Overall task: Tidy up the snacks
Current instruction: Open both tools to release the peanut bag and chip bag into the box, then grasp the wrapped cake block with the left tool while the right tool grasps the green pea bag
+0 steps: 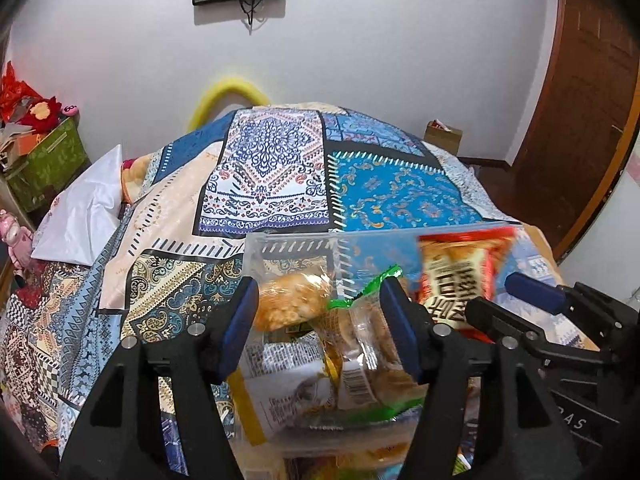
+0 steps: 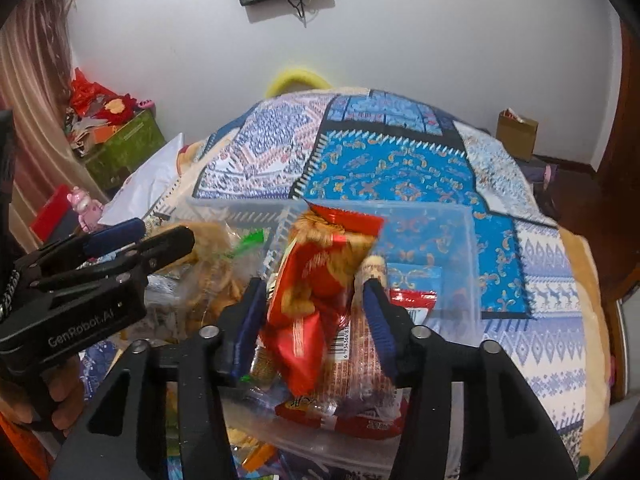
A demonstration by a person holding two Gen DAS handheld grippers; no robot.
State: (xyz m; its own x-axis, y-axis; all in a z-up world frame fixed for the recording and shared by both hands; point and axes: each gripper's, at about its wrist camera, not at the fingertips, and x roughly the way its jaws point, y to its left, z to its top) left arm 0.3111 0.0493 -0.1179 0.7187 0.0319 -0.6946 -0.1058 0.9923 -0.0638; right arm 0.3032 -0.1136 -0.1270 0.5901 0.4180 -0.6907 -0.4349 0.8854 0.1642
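Observation:
A clear plastic box (image 1: 288,242) sits on the patterned bedspread and holds snack packets; it also shows in the right wrist view (image 2: 464,240). My left gripper (image 1: 320,312) is over the box's left part, jaws apart, with a clear green-edged cracker packet (image 1: 360,344) between them; a grip cannot be told. My right gripper (image 2: 316,308) is over the box with a red snack packet (image 2: 316,280) between its blue pads (image 2: 378,316), apparently held. The same red packet (image 1: 460,272) shows blurred in the left wrist view.
A patchwork quilt (image 1: 280,168) covers the bed. A white pillow (image 1: 88,208) lies at the left. A green box (image 1: 48,160) with red clutter stands at the far left. A wooden door (image 1: 580,100) is at the right. A small cardboard box (image 2: 516,132) stands by the wall.

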